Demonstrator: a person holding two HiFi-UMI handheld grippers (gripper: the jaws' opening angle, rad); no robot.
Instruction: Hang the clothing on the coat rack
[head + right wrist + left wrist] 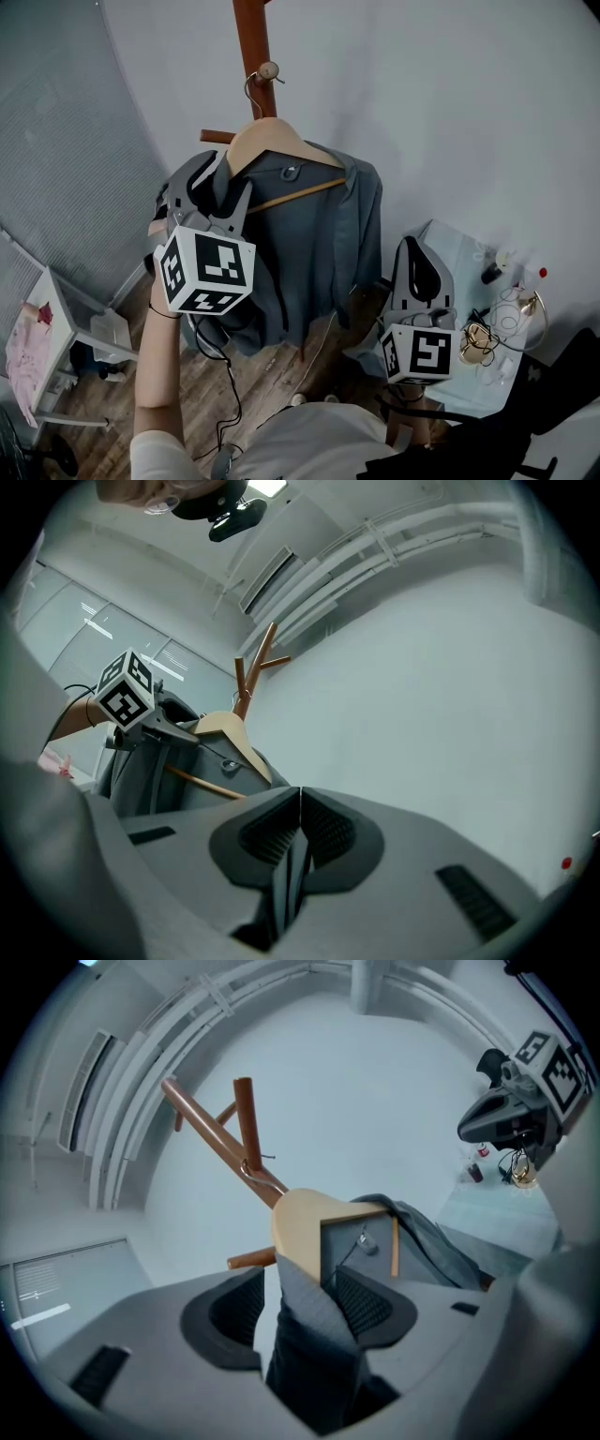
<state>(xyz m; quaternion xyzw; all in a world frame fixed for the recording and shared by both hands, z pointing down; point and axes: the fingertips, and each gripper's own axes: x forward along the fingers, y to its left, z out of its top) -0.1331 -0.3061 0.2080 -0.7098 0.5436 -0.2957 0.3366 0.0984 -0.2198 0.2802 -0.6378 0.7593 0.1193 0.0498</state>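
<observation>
The grey shirt [319, 234] hangs on its wooden hanger [272, 141], whose hook sits over a peg of the coat rack [251, 37], so the rack appears to carry the weight. The left tool [300, 1290] stands with jaws apart around the shirt's shoulder, the cloth between them unsqueezed. The right tool [298, 829], jaws together and empty, waits low, well apart.

Light was dim, cool and even; a ceiling lamp [267, 487] glared at the right gripper view's top. Fisheye bending and dark corners marked every frame.
</observation>
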